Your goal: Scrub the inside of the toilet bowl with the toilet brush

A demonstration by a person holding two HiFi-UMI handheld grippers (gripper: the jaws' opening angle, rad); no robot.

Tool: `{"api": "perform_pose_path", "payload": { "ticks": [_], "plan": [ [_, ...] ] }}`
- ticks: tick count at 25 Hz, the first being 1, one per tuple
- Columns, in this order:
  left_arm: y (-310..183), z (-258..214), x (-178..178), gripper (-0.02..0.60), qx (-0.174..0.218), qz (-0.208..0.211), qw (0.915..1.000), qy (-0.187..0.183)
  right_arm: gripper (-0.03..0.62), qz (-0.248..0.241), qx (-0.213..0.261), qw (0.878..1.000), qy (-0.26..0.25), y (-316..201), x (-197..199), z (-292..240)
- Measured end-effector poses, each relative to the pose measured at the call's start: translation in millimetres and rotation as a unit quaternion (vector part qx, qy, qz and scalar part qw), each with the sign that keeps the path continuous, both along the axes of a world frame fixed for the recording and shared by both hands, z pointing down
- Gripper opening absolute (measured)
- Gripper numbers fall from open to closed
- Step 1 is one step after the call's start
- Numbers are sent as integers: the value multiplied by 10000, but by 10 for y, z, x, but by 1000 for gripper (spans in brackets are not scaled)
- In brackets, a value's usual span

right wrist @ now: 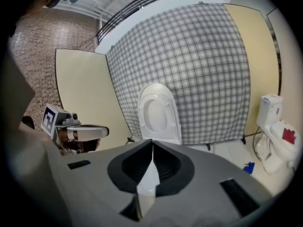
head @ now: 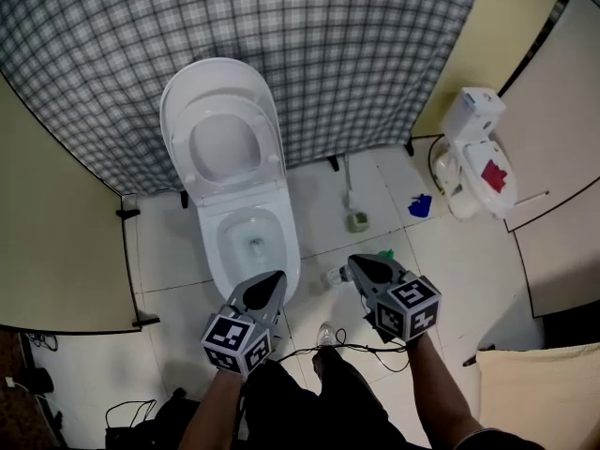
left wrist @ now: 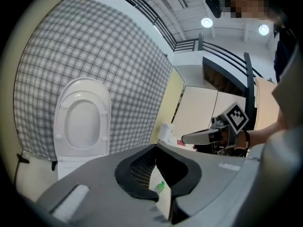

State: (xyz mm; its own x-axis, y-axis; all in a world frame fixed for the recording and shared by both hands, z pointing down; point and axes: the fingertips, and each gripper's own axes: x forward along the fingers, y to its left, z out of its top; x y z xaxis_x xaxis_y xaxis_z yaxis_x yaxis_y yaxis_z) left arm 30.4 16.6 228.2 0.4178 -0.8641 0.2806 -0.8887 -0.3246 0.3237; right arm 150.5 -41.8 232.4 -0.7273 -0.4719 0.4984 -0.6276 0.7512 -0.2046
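Toilet bowl (head: 230,237), glossy white oval, checked curtain (head: 328,45)

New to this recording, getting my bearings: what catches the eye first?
A white toilet with its lid raised stands centre against a checked curtain. A toilet brush stands in its holder on the floor just right of it. The left gripper and right gripper hover shut and empty near the toilet's front.

Mock bathroom: toilet (head: 234,186), checked backdrop (head: 328,45), partitions (head: 56,251)
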Motion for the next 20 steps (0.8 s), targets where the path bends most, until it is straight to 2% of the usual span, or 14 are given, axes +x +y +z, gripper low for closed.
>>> {"api": "perform_pose_path", "payload": {
  "ticks": [5,10,17,18,19,20],
  "plan": [
    [15,777,196,-2,-521,162,9985,57,18,233,-347,9974,589,-45,297,782],
    [75,1561,382,-2,-967,235,9949,158,20,465,-791,9895,1118,12,646,1743],
    [35,2340,578,-2,-1284,319,9910,204,28,525,-1320,9746,1731,-145,925,3072],
    [20,2424,601,-2,-1313,319,9906,213,39,534,-1436,9709,1839,-172,966,3262],
    [8,2507,626,-2,-1349,327,9901,222,100,559,-1553,9670,1939,-201,1010,3447],
    [1,2588,656,-2,-1391,348,9894,226,110,598,-1638,9635,2032,-237,1056,3619]
  ]
}}
